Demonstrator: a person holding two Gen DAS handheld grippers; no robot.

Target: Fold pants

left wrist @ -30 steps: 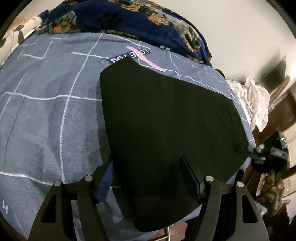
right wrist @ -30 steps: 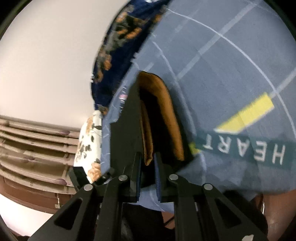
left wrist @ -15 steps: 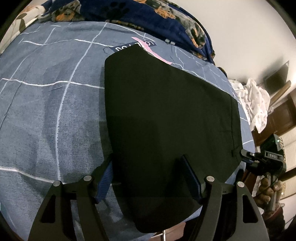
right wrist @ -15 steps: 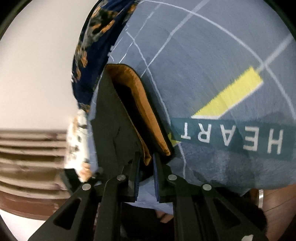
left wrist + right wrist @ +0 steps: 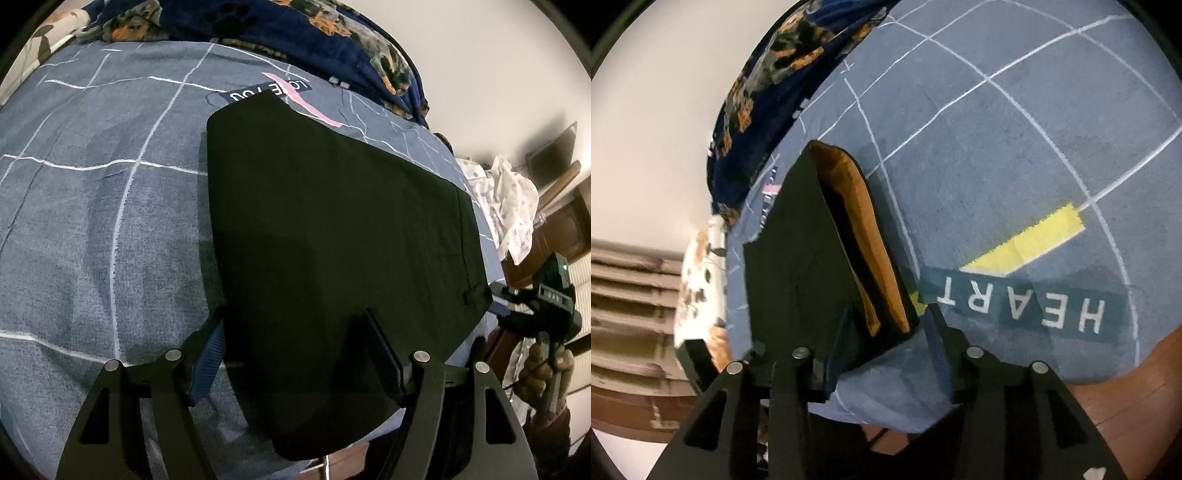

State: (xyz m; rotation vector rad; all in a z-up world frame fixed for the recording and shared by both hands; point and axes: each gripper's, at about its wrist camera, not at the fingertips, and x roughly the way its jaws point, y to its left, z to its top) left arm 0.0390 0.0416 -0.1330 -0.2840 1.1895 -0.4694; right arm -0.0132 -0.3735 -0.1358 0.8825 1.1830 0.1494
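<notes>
Between the fingers of the left gripper (image 5: 295,354) lies the near edge of the black pants (image 5: 332,236), folded flat on the blue-grey bedsheet (image 5: 92,221); the jaws stand wide, one blue pad (image 5: 210,354) just off the cloth's left edge on the sheet, the other over the fabric, neither pressing it. Ahead of these fingers the pants run toward the far end of the bed, up to a printed label and pink stripe (image 5: 303,103). Beyond that sits a dark floral blanket (image 5: 314,33). To the right of the fingers, at the waistband corner, the right gripper (image 5: 498,306) shows with a hand (image 5: 543,373) on its grip. In the right wrist view, the right gripper (image 5: 886,325) has just been opening; jaws now part-way apart, the pants' corner (image 5: 798,280) with its orange-brown lining (image 5: 871,236) between them, pads not clamping it. Right of these fingers the sheet carries a "HEART" print (image 5: 1019,306) and a yellow bar (image 5: 1030,243). Left of the fingers, a white floral pillow (image 5: 698,291) and slatted wood (image 5: 628,317), blurred.
</notes>
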